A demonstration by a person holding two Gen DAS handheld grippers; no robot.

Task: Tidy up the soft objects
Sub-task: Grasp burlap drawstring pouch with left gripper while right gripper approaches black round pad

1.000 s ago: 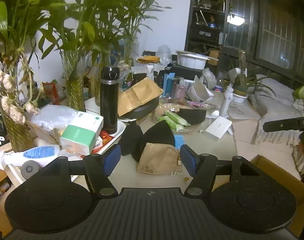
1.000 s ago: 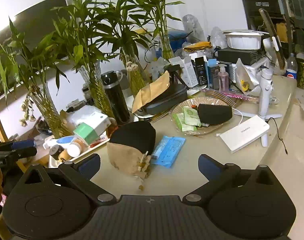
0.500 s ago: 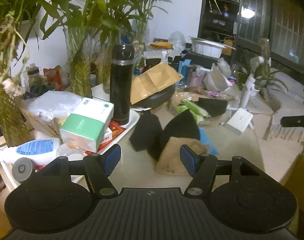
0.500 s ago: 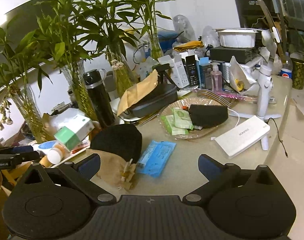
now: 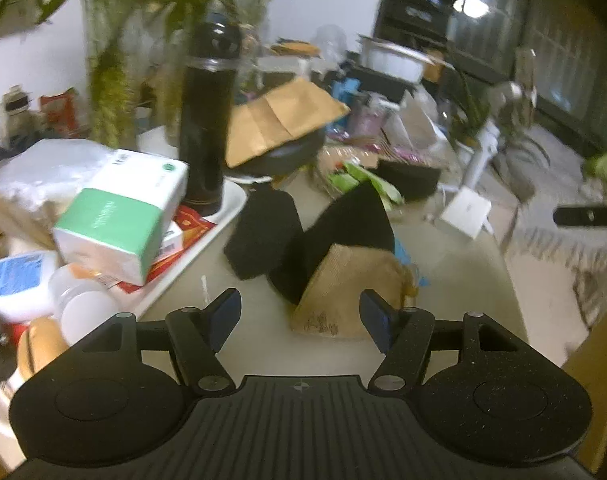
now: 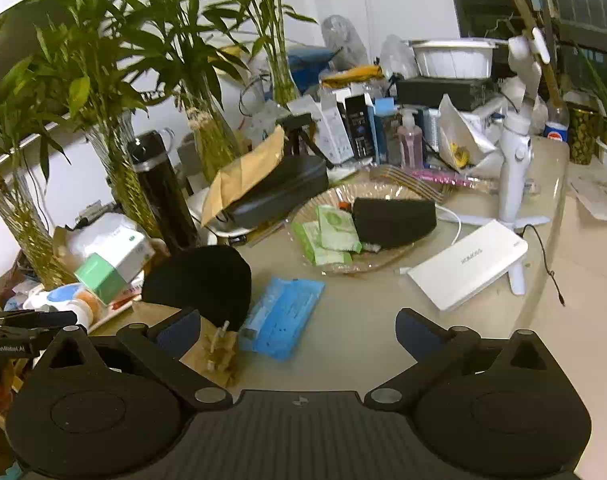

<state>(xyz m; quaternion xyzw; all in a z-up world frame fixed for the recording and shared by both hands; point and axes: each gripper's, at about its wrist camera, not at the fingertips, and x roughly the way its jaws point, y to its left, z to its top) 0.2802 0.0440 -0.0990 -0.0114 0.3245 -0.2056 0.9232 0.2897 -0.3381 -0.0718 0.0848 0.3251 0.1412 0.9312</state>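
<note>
Both grippers, left (image 5: 301,320) and right (image 6: 299,332), stood apart, empty; we saw tan pouch (image 5: 345,292) on black pouch (image 5: 345,226).

Left claw (image 5: 301,316) angled downward, jaws apart and holding nothing, right claw (image 6: 299,330) likewise tilted down, jaws spread wide, empty

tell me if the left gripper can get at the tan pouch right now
Probably yes. The left gripper is open, and the tan pouch lies just ahead of its fingers on bare tabletop, with nothing between them.
</note>
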